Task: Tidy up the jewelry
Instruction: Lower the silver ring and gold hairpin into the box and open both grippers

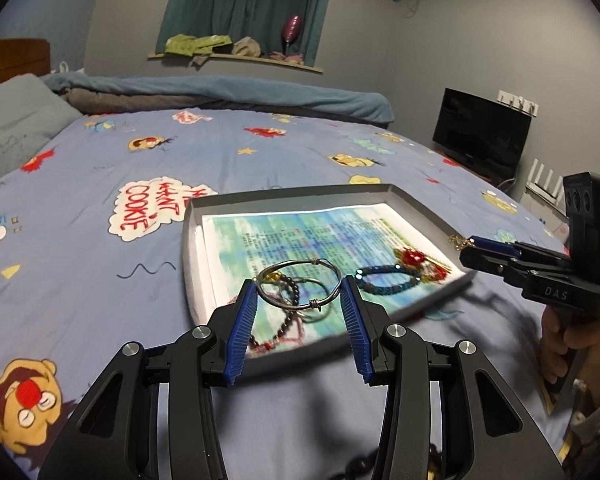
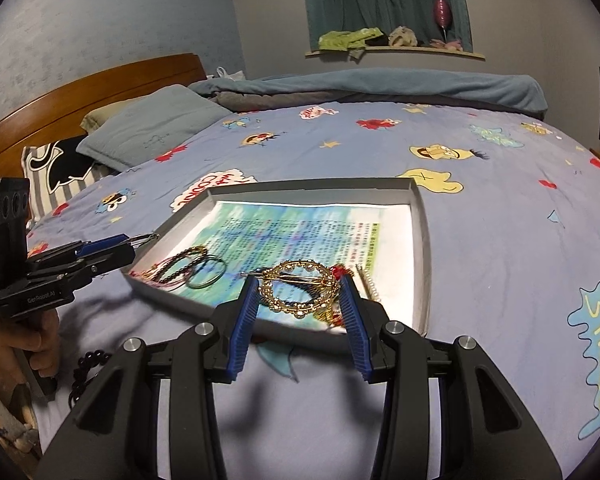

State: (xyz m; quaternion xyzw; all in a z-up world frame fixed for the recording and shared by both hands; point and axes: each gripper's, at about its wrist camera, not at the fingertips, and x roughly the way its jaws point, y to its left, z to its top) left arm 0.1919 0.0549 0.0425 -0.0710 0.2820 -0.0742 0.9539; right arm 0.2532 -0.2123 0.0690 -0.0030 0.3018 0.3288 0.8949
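A grey shallow tray (image 1: 188, 248) lined with printed paper lies on the bed. My left gripper (image 1: 299, 289) is shut on a silver wire bangle (image 1: 300, 268), held above the tray's near left corner. Under it lie a dark bead bracelet (image 1: 288, 320) and a green ring bangle (image 2: 206, 274). A blue braided bracelet (image 1: 388, 278) and a red flower piece (image 1: 414, 258) lie in the tray. My right gripper (image 2: 300, 288) is shut on a round gold pearl hair clip (image 2: 298, 290) above the tray's near right part (image 2: 420, 280).
The tray sits on a blue cartoon bedsheet (image 1: 100, 160). Dark beads (image 2: 86, 364) lie on the sheet near my left hand. Pillows (image 2: 152, 128) and a wooden headboard (image 2: 80, 88) are at the left, a rolled blanket (image 1: 220, 92) at the far side, a black monitor (image 1: 480, 132) at the right.
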